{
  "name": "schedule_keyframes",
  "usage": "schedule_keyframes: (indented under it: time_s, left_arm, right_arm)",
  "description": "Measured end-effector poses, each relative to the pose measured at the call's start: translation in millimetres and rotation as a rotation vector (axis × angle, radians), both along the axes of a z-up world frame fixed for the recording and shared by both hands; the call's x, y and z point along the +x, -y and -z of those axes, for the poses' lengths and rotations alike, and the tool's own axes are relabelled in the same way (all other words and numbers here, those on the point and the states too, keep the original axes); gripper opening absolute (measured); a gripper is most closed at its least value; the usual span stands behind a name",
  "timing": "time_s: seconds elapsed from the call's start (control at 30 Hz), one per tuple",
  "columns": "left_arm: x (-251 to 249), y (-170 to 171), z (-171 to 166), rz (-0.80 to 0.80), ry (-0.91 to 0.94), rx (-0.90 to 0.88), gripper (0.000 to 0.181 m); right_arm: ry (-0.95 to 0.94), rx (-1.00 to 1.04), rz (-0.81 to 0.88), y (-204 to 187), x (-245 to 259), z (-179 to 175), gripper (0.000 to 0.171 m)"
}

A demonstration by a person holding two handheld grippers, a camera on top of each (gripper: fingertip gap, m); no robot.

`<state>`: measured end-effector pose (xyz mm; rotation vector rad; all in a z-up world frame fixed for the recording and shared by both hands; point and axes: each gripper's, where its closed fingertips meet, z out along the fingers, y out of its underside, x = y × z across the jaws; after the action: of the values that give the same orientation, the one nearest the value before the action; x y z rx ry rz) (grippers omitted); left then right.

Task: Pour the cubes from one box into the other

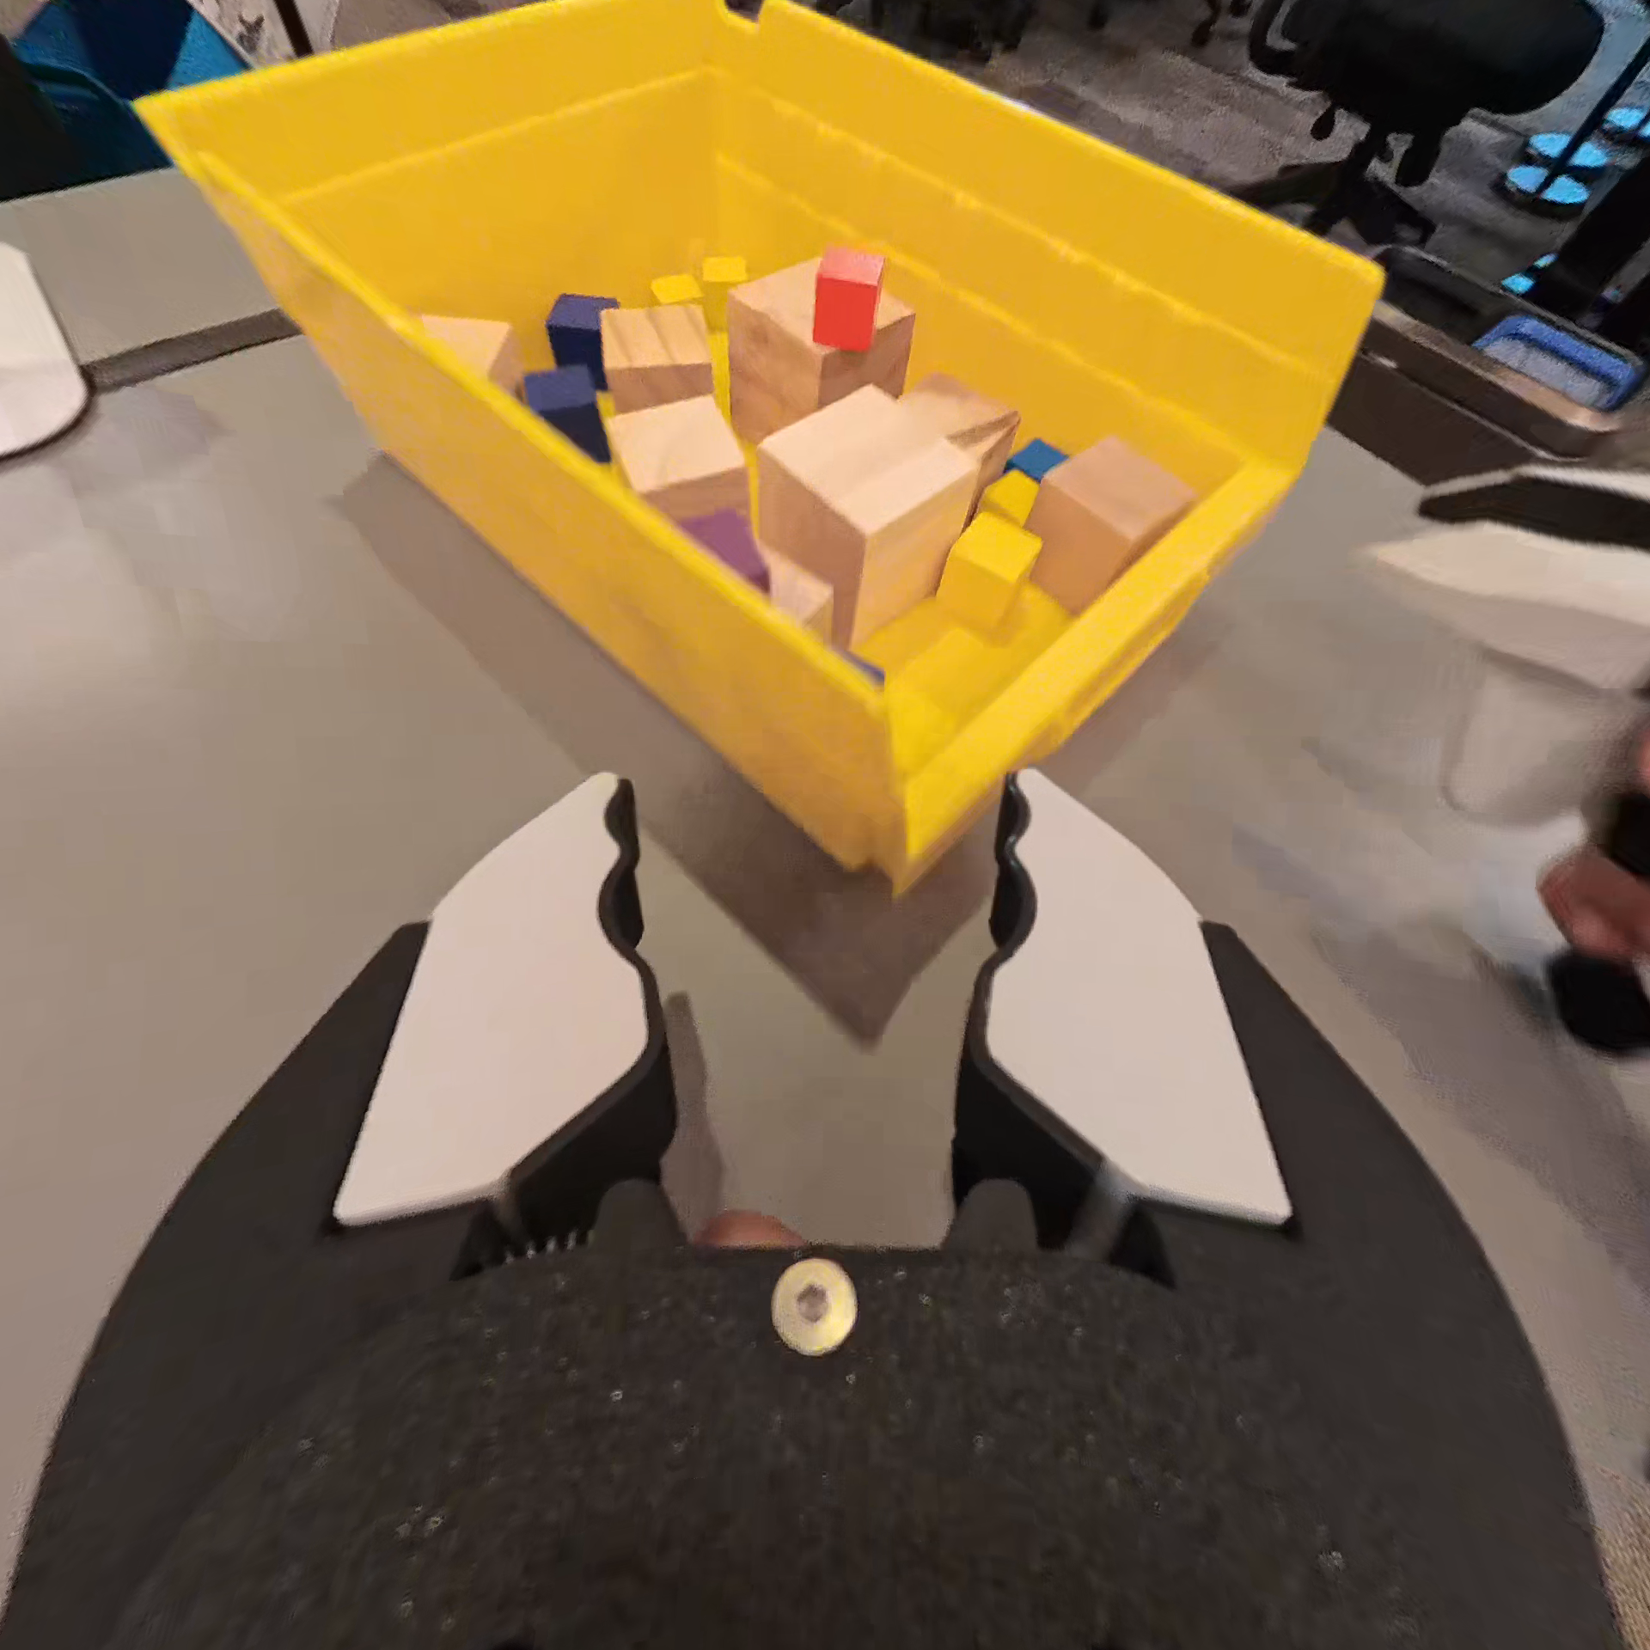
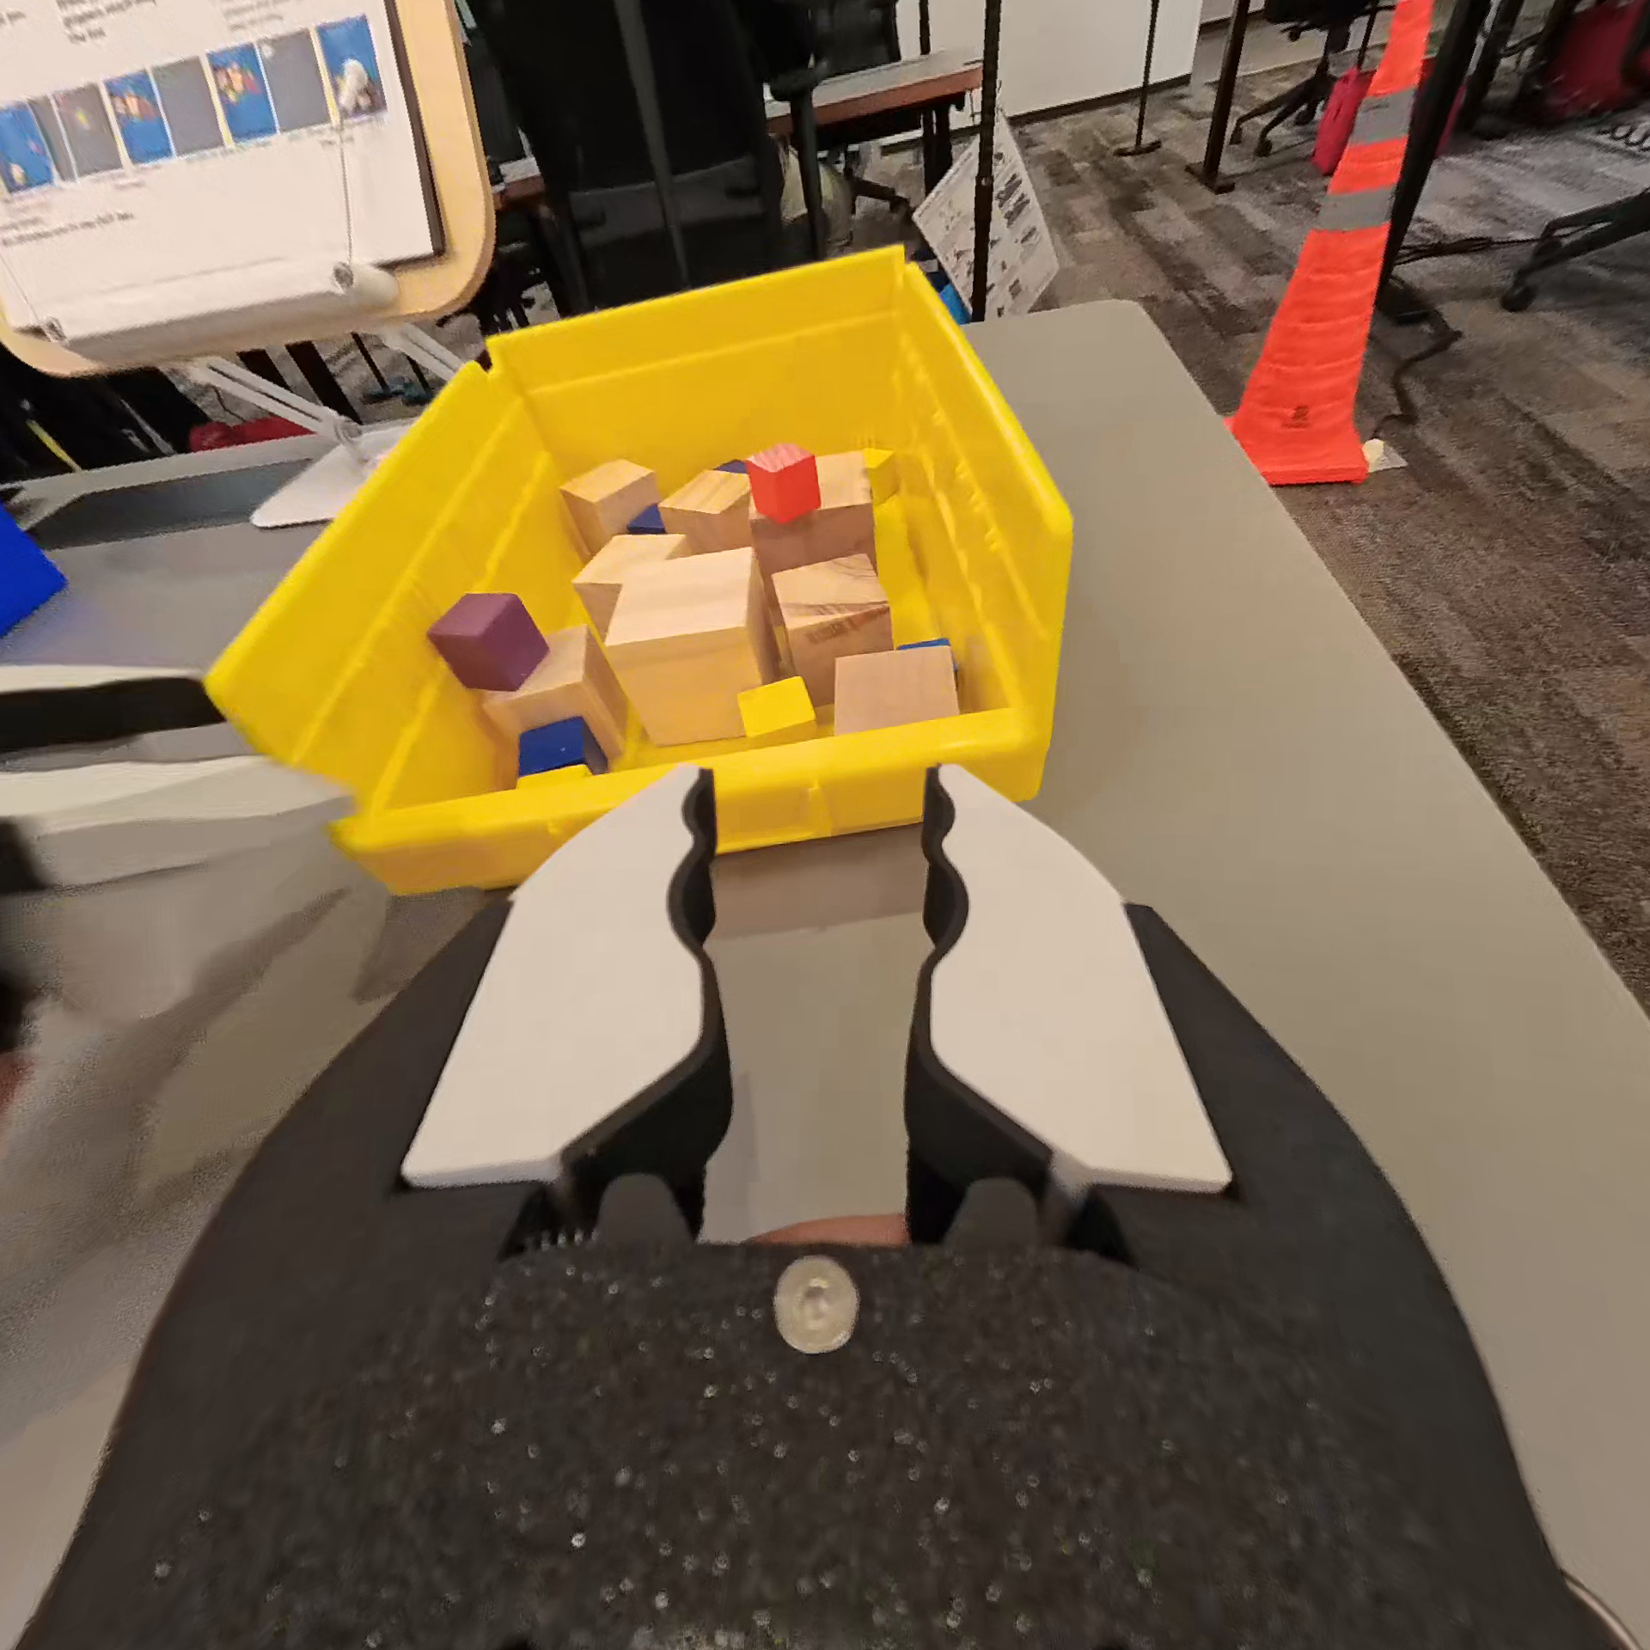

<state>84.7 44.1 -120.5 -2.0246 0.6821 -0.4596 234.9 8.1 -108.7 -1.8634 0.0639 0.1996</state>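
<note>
A yellow plastic box (image 1: pixel 571 134) stands on the grey table and also shows in the right wrist view (image 2: pixel 679 393). It holds several wooden cubes (image 1: pixel 857 509) and small coloured ones, with a red cube (image 1: pixel 846 299) on top, which the right wrist view (image 2: pixel 784 482) shows too. My left gripper (image 1: pixel 817 790) is open and empty, just short of the box's near corner. My right gripper (image 2: pixel 817 781) is open and empty, at the box's low front wall. The other gripper shows blurred at the right edge of the left wrist view (image 1: pixel 1518 571). I see only one box.
A grey table (image 2: pixel 1250 804) runs to an edge on the right, with carpet beyond. An orange cone (image 2: pixel 1330 295) stands on the floor. A white stand with a board (image 2: pixel 223 179) is behind the box. A blue object (image 2: pixel 22 571) sits at the far left.
</note>
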Motion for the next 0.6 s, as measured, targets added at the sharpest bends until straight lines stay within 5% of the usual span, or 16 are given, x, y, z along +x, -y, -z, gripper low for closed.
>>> schedule_keyframes:
  time_s: [0.1, 0.27, 0.37, 0.5, 0.6]
  left_arm:
    - [21.0, -28.1, 7.1, -0.069, -0.061, 0.033, 0.074]
    - [8.0, -51.4, 3.3, -0.221, 0.025, 0.02, 0.034]
    - [-24.5, -50.7, 0.3, -0.325, -0.013, 0.05, 0.007]
    - [-53.0, -31.8, -0.2, -0.35, 0.076, 0.025, 0.005]
    - [-71.0, -17.4, -4.7, -0.344, 0.071, 0.036, 0.005]
  right_arm:
    - [-0.083, 0.015, -0.003, -1.2, -1.5, -5.0, 0.043]
    - [-0.103, -0.049, 0.036, -8.3, 8.4, 10.6, 0.044]
    - [-0.092, -0.075, 0.076, -12.3, 10.0, 16.2, 0.044]
    - [-0.109, -0.106, -0.017, -19.3, -27.9, 21.2, 0.056]
    - [-0.116, -0.122, 0.092, -15.5, -36.3, 13.0, 0.011]
